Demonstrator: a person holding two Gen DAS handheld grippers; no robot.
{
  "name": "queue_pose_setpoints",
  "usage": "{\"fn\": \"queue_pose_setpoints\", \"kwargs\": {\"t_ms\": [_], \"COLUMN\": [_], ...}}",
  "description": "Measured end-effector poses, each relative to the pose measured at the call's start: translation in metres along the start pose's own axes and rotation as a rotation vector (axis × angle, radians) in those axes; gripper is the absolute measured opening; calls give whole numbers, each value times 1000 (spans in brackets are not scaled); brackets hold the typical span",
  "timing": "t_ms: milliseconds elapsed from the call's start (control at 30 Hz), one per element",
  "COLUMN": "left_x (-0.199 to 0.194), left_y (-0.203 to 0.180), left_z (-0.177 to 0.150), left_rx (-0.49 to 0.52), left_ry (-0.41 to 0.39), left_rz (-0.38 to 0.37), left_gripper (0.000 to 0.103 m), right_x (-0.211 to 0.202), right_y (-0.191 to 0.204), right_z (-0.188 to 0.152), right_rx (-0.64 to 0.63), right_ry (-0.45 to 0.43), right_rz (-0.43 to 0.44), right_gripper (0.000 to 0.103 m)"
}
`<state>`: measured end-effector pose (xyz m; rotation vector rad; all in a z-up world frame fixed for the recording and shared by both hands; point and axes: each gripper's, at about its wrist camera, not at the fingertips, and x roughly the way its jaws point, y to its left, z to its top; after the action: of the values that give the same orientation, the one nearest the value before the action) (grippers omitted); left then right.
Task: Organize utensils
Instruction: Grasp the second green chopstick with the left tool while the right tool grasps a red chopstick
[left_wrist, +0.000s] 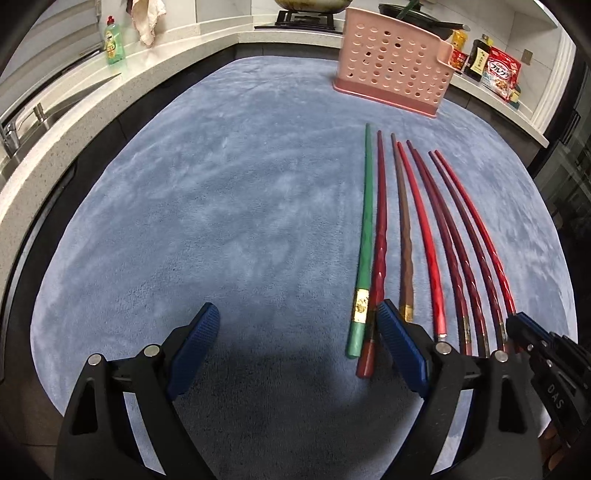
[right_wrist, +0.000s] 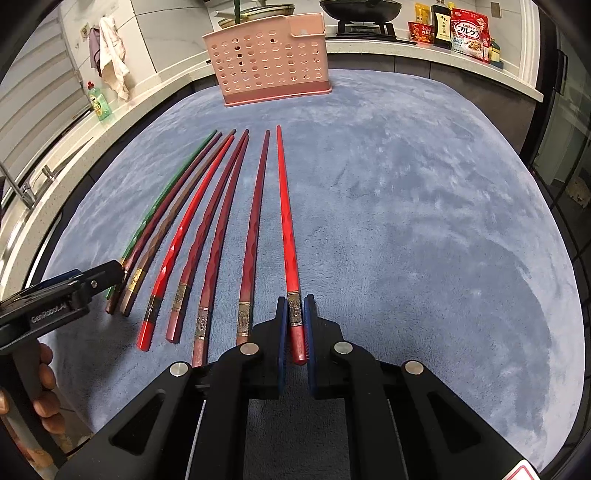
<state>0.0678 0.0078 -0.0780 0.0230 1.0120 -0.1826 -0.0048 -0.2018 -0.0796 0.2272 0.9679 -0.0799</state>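
Bright-red chopstick (right_wrist: 287, 236) clamped in right gripper (right_wrist: 295, 325) jaws, left gripper (left_wrist: 295, 332) jaws apart; next, probably lift toward pink holder (right_wrist: 271, 64) at 12 o'clock.

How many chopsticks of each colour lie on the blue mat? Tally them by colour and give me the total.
Green chopsticks: 1
Brown chopsticks: 1
Bright red chopsticks: 2
Dark red chopsticks: 4
Total: 8
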Motion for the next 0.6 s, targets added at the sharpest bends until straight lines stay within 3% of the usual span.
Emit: {"fn": "queue_pose_setpoints", "kwargs": {"t_ms": [600], "left_x": [3], "left_y": [6], "left_z": [1], "left_rx": [-14], "left_ry": [-12], "left_rz": [7], "left_gripper": [82], "right_x": [0], "right_y": [-1], "right_z": [0], "right_rx": [1], "right_ry": [1], "right_rz": [-1], "right_gripper": [9]}}
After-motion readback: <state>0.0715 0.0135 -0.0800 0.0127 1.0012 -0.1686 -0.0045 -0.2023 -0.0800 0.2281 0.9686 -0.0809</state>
